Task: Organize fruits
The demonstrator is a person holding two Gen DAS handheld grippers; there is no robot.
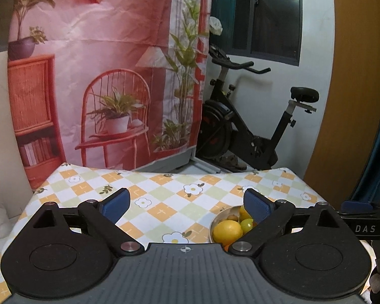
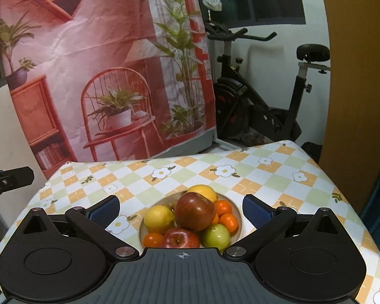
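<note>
A metal bowl (image 2: pixel 236 209) of fruit sits on the checkered tablecloth. In the right wrist view it holds a dark red apple (image 2: pixel 195 211) on top, a second red apple (image 2: pixel 181 238), two lemons (image 2: pixel 158 219), a green fruit (image 2: pixel 216 235) and small oranges (image 2: pixel 227 221). My right gripper (image 2: pixel 181 209) is open and empty, its jaws either side of the bowl, above it. My left gripper (image 1: pixel 187 202) is open and empty, left of the bowl (image 1: pixel 214 224), whose lemon (image 1: pixel 227 231) shows by the right finger.
The table (image 2: pixel 265 177) has a flowered yellow-green checkered cloth. A printed backdrop (image 2: pixel 101 63) hangs behind the far edge. An exercise bike (image 2: pixel 260 96) stands beyond the table at the right. A wooden panel (image 2: pixel 352 88) is at the far right.
</note>
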